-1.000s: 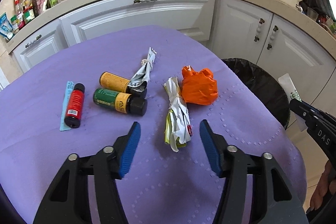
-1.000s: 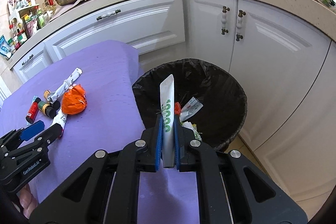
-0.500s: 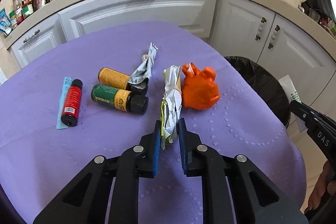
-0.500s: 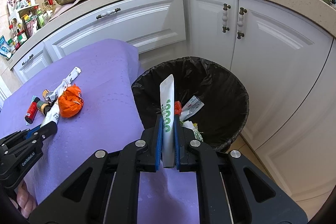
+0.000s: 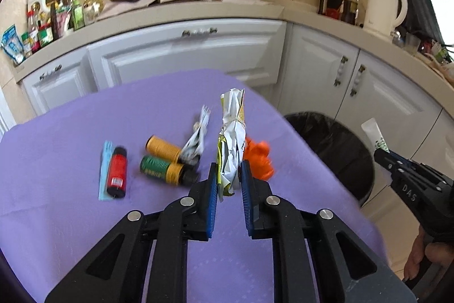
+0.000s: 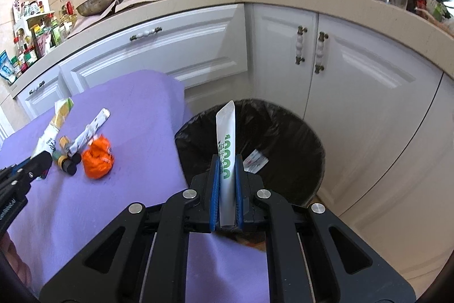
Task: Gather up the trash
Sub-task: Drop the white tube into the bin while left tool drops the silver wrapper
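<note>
While L hand-held gripper point(image 5: 229, 180) pinches wrapper point(image 5: 232, 144) upright, R point(image 6: 227, 183) pinches tube point(image 6: 226, 149) upright.

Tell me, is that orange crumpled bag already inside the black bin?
No, the orange crumpled bag lies on the purple cloth beside the bottles, outside the black bin.

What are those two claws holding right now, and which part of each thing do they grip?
The left claw pinches the knotted wrapper by its lower end. The right claw clamps the white tube around its lower half, over the bin.
</note>
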